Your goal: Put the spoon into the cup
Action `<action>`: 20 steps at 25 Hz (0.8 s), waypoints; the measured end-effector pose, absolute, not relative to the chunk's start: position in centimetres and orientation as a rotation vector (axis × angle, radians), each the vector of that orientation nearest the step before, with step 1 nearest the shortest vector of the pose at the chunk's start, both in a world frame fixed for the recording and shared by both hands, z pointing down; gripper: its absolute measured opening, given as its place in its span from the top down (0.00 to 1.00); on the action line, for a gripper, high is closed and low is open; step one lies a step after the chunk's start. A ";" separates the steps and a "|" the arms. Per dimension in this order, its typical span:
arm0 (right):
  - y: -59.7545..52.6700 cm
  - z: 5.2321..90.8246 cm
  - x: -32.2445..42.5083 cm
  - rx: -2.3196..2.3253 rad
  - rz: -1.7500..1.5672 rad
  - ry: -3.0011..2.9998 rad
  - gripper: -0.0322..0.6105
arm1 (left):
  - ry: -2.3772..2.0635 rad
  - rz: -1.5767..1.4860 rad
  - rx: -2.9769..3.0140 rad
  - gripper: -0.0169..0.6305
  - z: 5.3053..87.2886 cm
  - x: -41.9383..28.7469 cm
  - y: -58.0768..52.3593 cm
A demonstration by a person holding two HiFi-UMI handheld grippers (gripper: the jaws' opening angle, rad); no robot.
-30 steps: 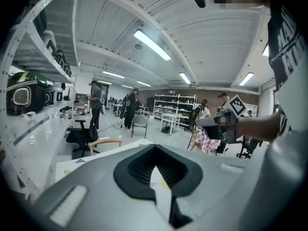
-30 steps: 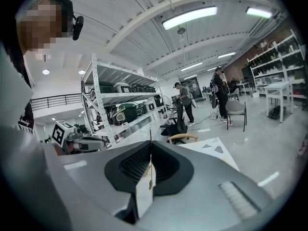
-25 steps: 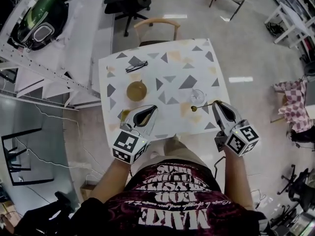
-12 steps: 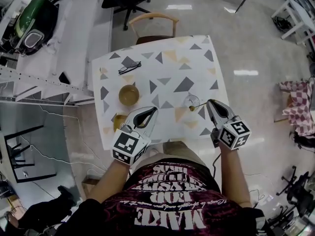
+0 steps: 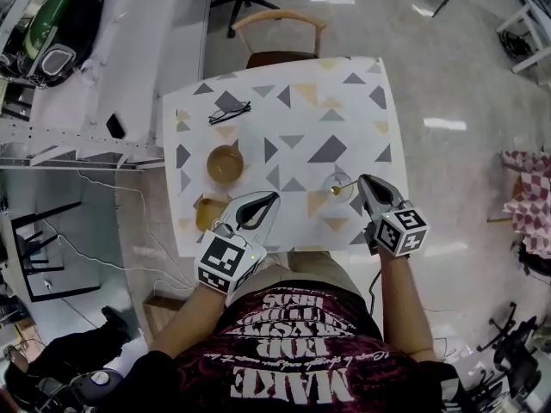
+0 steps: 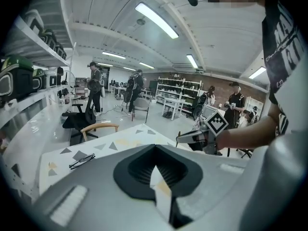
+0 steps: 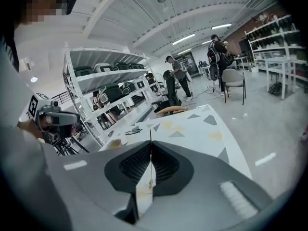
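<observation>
Both pairs of jaws are pressed together: the left gripper (image 5: 272,200) grasps nothing, while the right gripper (image 5: 362,181) pinches the spoon (image 5: 336,191) by its thin handle. The bowl of the spoon hangs at the rim of the clear cup (image 5: 343,177), which stands on the table (image 5: 293,101).

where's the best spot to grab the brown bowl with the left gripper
Pinch the rim of the bowl, one jaw inside and one outside, coming straight down on its near side. It sits upright and open-topped, looks too wide to span, and the left gripper, shut and empty, is nearest that edge.
</observation>
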State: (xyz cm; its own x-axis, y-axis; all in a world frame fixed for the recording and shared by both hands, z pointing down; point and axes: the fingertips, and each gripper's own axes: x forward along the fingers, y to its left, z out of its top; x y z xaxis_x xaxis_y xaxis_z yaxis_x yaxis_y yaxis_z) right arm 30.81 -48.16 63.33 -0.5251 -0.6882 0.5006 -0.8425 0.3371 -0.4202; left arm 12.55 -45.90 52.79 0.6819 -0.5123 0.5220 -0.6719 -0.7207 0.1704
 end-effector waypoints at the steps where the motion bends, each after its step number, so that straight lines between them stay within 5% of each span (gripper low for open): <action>1: -48.2 63.9 30.7 1.375 0.970 -2.363 0.90 | -0.940 0.645 2.538 0.97 52.9 12.4 -45.9; 14: -49.6 67.8 30.3 1.394 0.990 -2.307 0.88 | -1.023 0.706 2.484 0.97 52.7 9.5 -44.1; 20: -48.1 68.3 30.3 1.410 1.018 -2.239 0.57 | -1.011 0.666 2.530 0.97 50.9 9.2 -43.0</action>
State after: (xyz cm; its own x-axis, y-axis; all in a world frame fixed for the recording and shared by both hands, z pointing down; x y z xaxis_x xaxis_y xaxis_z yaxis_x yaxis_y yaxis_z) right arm 30.31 -48.15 68.28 -0.4700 -0.6592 0.5870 -0.8757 0.2650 -0.4036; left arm 9.20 -43.00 50.85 0.6376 -0.5537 0.5356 -0.7106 -0.6912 0.1313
